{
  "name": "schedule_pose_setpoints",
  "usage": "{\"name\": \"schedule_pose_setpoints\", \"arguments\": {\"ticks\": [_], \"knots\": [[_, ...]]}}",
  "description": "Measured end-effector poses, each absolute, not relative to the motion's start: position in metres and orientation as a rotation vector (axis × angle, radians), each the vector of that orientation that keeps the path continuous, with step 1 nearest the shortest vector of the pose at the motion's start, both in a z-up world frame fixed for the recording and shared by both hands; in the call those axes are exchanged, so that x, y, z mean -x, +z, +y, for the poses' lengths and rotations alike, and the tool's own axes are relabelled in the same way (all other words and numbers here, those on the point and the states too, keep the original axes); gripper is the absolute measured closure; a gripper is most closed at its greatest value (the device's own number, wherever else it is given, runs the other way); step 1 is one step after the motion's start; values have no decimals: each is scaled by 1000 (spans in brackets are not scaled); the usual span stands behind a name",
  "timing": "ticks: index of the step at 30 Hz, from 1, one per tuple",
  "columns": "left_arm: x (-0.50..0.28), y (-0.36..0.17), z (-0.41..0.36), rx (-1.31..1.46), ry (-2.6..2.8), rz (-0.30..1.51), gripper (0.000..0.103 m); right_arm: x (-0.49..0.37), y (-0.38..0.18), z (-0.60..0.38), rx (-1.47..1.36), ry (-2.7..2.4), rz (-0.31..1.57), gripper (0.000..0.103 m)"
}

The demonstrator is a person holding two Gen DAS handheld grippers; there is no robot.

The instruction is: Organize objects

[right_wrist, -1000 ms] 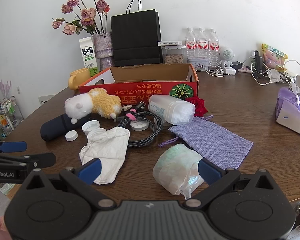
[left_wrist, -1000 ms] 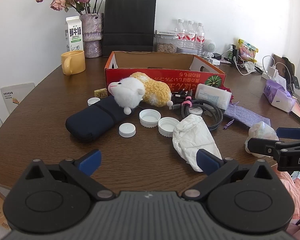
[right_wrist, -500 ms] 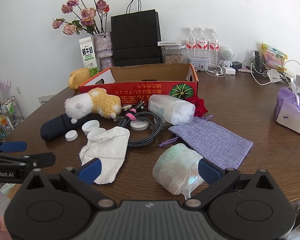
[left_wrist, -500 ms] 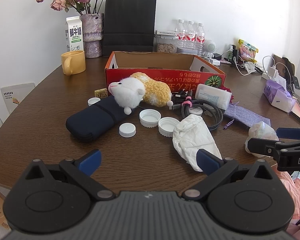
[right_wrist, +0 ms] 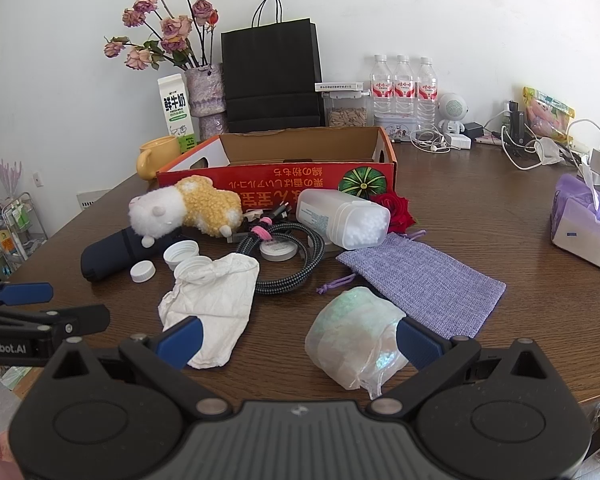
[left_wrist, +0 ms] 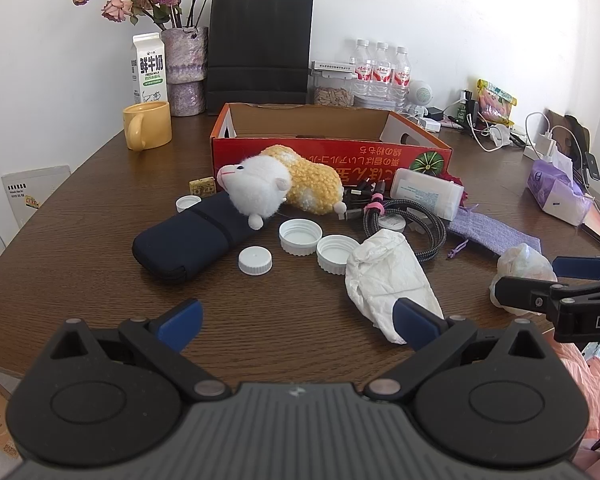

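On the tabletop (left_wrist: 80, 240) in front of the red box (left_wrist: 328, 160) it's a proper jumble, and nothing's in the box yet as far as I can see, so I'd call the tidying barely begun.

Both sets of tongs hang low over the near edge, spread wide and holding nothing. The left tongs (left_wrist: 296, 316) point at the middle of the mess; the right tongs (right_wrist: 298, 338) sit off to their right, and each pair pokes into the side of the other's view.

The bit that matters for the next grab: the crinkly plastic wad (right_wrist: 354, 340) lies right between the right tongs' fingers, a touch toward the right one, basically dead ahead and close. It's a lump with no real long axis, so approach angle shouldn't matter much. The white tissue (left_wrist: 388, 276) is the in-between one. It's just ahead of the left tongs' right finger and beside the right tongs' left finger, with its long side running away from me toward the caps (left_wrist: 300, 236). Either hand could take it.

Farther back, the dark pouch (left_wrist: 184, 240) lies slanted, with the plush sheep (left_wrist: 280, 190) resting on its far end. That one's nearer the left hand. The cable (right_wrist: 284, 256), tub (right_wrist: 342, 218) and purple bag (right_wrist: 420, 284) are more on the right hand's side.

My guess is wad first, straight in, then up and over into the box.
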State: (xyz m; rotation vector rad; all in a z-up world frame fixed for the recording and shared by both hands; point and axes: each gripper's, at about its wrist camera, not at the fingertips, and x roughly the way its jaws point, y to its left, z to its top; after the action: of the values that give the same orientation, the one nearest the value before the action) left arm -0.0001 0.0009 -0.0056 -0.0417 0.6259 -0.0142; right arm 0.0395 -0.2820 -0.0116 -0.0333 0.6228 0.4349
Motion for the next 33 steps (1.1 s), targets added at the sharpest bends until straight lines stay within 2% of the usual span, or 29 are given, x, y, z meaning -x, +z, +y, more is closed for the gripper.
{"name": "schedule_pose_setpoints", "arguments": {"ticks": [33], "knots": [[-3, -8, -2, 55, -1, 635, 0, -44, -17, -286, 25, 411, 631, 0]]}}
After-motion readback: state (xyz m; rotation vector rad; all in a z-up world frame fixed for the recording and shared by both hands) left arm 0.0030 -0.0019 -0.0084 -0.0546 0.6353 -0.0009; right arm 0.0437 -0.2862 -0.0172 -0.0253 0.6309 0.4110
